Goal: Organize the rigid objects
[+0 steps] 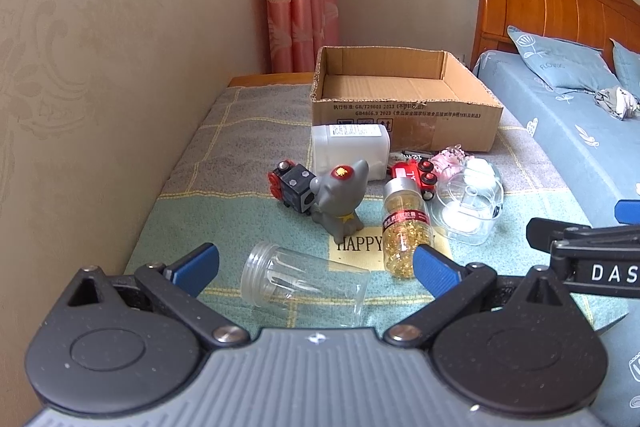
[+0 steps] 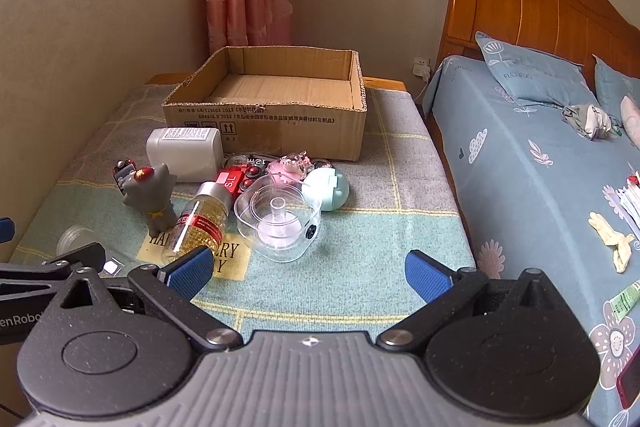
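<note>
the cardboard box [image 2: 264,115] sits empty at the far end of the blanket-covered counter [image 2: 360,287]. toys and jars cluster just before it. left tool [image 1: 316,263] and right tool [image 2: 308,271] hover spread, holding nothing.

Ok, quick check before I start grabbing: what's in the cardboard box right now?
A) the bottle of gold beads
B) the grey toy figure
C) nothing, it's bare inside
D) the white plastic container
C: the cardboard box shows only its bare floor, while the grey toy figure, the bottle of gold beads and the white plastic container all sit on the cloth in front of it.
</note>
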`<state>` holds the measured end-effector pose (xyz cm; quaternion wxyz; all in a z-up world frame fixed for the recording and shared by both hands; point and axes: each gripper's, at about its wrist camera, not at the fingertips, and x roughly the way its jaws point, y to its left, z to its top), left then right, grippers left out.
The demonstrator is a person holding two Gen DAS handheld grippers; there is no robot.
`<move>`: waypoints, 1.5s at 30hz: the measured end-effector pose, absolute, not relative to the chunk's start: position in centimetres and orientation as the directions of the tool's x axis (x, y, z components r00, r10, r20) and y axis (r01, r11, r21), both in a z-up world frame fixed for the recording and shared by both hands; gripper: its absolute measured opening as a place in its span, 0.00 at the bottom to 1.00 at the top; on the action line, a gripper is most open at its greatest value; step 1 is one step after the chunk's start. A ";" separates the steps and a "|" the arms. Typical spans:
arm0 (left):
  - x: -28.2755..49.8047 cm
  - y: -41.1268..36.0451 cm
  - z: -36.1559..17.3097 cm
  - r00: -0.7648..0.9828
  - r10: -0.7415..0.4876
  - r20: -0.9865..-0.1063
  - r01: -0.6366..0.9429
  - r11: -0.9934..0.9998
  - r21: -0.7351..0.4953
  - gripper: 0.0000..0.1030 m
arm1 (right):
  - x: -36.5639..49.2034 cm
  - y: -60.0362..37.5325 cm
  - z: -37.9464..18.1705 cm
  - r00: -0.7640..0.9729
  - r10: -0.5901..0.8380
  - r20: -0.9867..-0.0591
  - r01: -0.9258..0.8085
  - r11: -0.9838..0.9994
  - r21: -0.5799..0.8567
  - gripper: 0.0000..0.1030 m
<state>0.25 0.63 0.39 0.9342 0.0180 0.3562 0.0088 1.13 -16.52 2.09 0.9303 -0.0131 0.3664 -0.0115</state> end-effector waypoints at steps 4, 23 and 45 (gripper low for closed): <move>0.5 0.7 0.3 0.747 0.035 -0.664 0.003 0.998 0.055 0.99 | 1.4 -16.2 2.0 0.729 -0.027 -0.684 0.001 0.999 -0.039 1.00; 0.3 2.4 -2.0 0.776 -0.078 -0.626 0.161 0.984 0.076 0.99 | 2.2 -17.9 -0.1 0.751 0.109 -0.652 -0.121 0.992 0.027 1.00; 2.2 2.9 -8.3 0.671 -0.124 -0.731 0.245 0.968 0.061 0.99 | 4.4 -20.7 -6.9 0.652 0.250 -0.716 -0.327 0.945 0.032 1.00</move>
